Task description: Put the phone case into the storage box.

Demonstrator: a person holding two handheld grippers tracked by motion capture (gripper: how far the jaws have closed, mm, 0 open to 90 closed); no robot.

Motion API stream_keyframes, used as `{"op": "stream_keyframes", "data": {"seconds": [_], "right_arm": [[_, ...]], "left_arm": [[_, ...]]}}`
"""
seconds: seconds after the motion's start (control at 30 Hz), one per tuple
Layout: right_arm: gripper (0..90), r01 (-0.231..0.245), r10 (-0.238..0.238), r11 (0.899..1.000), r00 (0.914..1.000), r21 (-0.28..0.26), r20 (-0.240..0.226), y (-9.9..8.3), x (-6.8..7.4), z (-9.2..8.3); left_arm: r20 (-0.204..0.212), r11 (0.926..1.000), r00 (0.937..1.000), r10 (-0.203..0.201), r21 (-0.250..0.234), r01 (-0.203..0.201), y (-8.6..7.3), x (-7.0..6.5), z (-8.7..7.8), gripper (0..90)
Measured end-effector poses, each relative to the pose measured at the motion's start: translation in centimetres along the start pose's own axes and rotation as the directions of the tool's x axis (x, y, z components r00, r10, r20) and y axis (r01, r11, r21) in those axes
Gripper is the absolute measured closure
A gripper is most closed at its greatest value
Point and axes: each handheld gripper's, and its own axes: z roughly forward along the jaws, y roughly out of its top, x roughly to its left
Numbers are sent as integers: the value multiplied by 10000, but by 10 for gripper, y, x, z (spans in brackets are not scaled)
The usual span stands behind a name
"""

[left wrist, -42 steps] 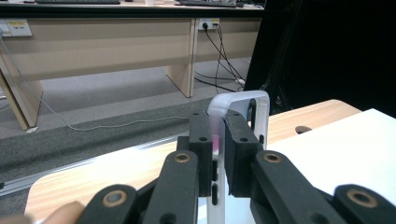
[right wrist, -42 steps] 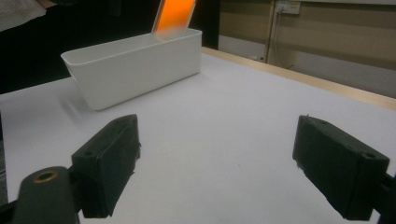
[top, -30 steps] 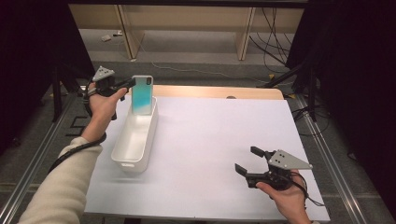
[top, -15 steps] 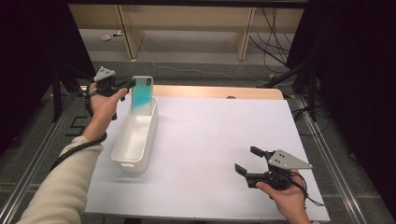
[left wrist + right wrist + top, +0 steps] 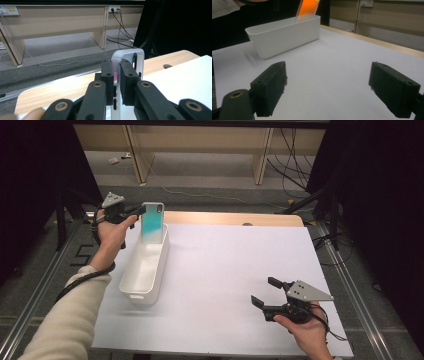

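Left gripper [image 5: 117, 75], jaws clamped on the edge of a phone case [image 5: 152, 222], holds it upright over the far end of a white bin [image 5: 131, 287]; in the left gripper view the case's translucent rim [image 5: 127, 53] rises just above the two pads [image 5: 107, 72], pinched between them, w/ the camera cut-out showing beside the right pad. Nothing has changed vs. a second ago: same grip, same hover, hand [image 5: 112, 232] in the same spot at the table's [image 5: 225, 270] far-left corner, case's lower edge about level w/ the bin rim, not yet down inside. Likely meaning: a pause right before the drop, w/ placement into the bin the step left to do. Right gripper [image 5: 270, 297] rests near the front-right of the white tabletop, jaws spread wide and empty, well apart from bin and case; seen from the right gripper view, the bin [image 5: 284, 32] sits across the table w/ the case [image 5: 308, 7], glowing orange from that side, poking up behind its far wall. Next move, by the look of it: lower, then release.
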Motion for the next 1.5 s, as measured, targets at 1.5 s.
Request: {"op": "stream_keyframes", "data": {"seconds": [1.5], "right_arm": [[161,-89,88,10000,9999,-43,-64,-1,-1,1]], "left_arm": [[38,9987,9991,414,305,-415,-10,2,19,825]]}}
